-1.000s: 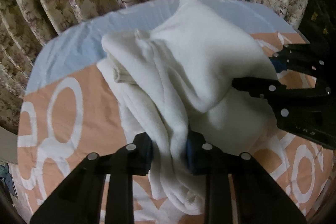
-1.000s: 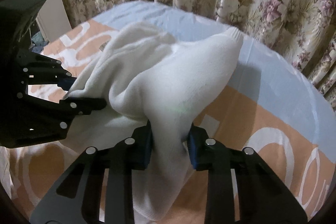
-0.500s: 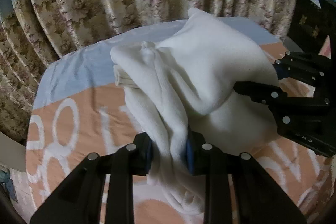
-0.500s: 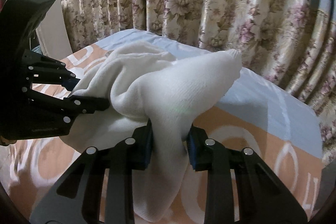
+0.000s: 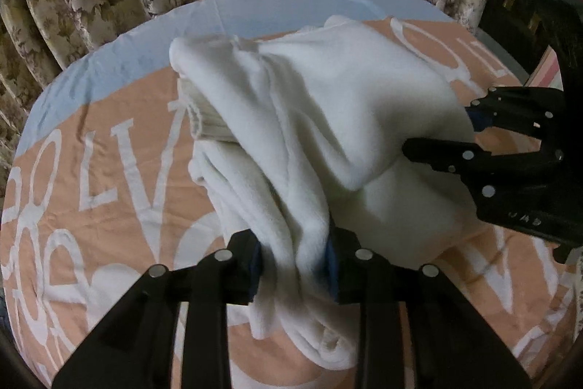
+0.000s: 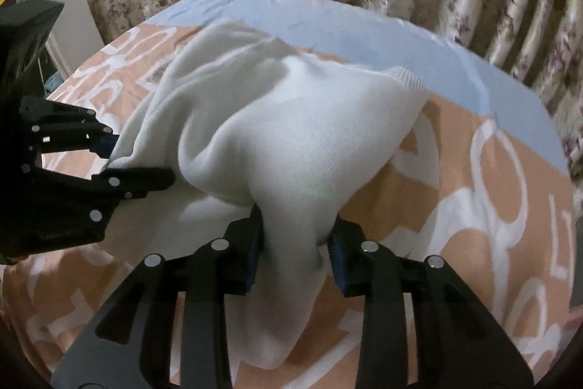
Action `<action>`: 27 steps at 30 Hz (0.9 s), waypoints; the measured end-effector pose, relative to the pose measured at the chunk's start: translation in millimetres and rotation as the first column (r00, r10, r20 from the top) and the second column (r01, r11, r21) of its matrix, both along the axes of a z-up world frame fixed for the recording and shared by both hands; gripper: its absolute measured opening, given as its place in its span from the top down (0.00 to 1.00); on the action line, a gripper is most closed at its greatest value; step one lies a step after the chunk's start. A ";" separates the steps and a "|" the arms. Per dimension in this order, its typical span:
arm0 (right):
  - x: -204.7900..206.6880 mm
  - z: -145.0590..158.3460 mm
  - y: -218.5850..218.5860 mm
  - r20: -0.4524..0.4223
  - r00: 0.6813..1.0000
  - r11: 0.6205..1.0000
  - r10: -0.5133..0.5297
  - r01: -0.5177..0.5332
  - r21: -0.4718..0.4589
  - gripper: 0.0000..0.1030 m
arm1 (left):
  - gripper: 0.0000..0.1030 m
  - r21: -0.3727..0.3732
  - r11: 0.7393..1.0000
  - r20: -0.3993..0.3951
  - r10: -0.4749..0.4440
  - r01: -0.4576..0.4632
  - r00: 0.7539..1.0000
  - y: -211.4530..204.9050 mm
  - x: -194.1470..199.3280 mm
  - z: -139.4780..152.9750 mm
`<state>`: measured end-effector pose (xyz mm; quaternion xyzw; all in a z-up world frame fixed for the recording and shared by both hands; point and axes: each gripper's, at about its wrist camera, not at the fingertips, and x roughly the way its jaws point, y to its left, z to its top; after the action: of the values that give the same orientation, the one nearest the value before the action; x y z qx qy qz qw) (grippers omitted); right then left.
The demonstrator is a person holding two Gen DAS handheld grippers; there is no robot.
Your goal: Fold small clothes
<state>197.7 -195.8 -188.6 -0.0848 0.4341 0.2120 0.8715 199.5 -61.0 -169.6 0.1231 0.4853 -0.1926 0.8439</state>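
Left wrist view: white knit garment (image 5: 328,119) heaped across centre frame on orange-and-white printed bedspread (image 5: 120,192), a bunched fold clenched between the jaws of the left gripper (image 5: 294,265) at bottom centre, with the right gripper (image 5: 442,130) biting the cloth's edge at right. Right wrist view: same garment (image 6: 291,133) mounded mid-frame, a thick gather pinched by the right gripper (image 6: 295,250) at bottom, left gripper (image 6: 140,157) gripping its edge at left. Likely soft, light, floppy and prone to slumping; best taken at hems or corners.
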 end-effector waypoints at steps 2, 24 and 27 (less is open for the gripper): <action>1.6 -2.5 -4.8 -0.022 1.000 0.999 -0.009 0.010 0.030 0.62 | 0.60 0.001 1.000 -0.007 0.009 -0.009 1.000 2.3 2.6 -3.5; 18.6 37.3 -34.6 0.058 0.976 0.974 -0.209 0.202 0.101 0.40 | 0.18 0.027 0.988 0.075 0.152 -0.154 0.986 40.0 0.9 20.4; 34.8 23.6 -27.8 0.035 0.976 0.976 -0.215 0.213 0.047 0.39 | 0.18 0.044 0.988 0.074 0.147 -0.150 0.986 42.1 0.4 13.4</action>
<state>232.4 -223.6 -165.0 -0.0232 0.4184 0.1245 0.8994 199.8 -18.9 -156.2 0.1141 0.4675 -0.1127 0.8693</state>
